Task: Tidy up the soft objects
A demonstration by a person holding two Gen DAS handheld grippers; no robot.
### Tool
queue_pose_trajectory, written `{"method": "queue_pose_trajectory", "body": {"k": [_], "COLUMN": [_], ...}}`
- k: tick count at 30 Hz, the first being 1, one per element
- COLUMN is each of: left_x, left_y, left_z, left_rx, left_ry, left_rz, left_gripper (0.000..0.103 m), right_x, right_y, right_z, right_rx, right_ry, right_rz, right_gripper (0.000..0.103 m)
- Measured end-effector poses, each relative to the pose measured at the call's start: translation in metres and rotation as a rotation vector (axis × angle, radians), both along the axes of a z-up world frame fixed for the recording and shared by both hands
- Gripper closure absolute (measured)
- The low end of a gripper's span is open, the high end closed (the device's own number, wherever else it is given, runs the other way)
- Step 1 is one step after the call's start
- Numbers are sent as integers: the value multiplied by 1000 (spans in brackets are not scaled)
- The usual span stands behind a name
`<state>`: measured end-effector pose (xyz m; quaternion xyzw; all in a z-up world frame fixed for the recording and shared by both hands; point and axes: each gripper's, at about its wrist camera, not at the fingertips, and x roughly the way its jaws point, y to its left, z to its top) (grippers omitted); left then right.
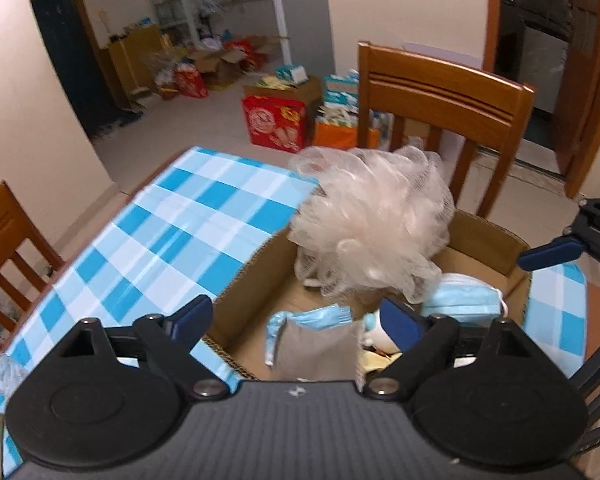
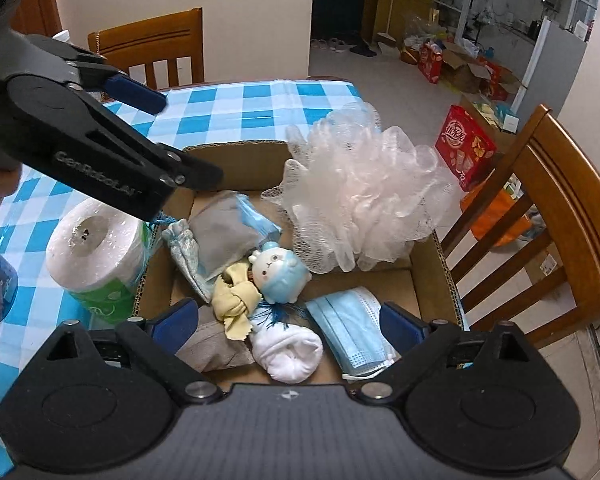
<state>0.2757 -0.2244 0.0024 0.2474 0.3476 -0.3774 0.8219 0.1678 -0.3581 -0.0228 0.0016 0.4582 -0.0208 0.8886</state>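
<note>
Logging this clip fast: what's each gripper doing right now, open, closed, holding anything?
Left gripper: open, holding nothing, above the cardboard box.
Right gripper: open, holding nothing, over the box's soft items.

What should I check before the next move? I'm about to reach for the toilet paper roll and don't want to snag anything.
1. Left gripper jaws open, nothing between them: ok.
2. Right gripper jaws open, nothing pinched: ok.
3. Toilet paper roll upright on the table, outside the cardboard box: ok.
4. Path to the roll: the left gripper hangs over it in the right wrist view: not ok.
5. Room in the box: bath pouf, face masks, plush toy and white sock cover much of the floor: cannot tell.
</note>
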Motion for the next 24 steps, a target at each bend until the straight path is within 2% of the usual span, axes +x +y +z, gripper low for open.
{"method": "queue_pose_trajectory", "body": {"k": [5, 9, 13, 19, 24], "left_x": [-16, -39, -59, -81, -104], "left_y": [17, 37, 52, 77, 89], "left_z": [15, 25, 23, 13, 13], "left_rx": [-37, -50, -25, -69, -35], "left_ry": [-33, -48, 14, 131, 137], "left_rz": [84, 194, 287, 371, 399], "left_gripper": [2, 1, 1, 1, 1], "right_x": [-1, -2, -11, -39, -64], "right_y": [-2, 0, 2, 14, 30], "right_z": [-1, -2, 1, 13, 29], "right_rx": [20, 10, 7, 11, -24], "right_ry": [1, 24, 50, 46, 25], "right_rz": [-16, -62, -160, -286, -320], "right_gripper": [0, 0, 0, 0, 0]}}
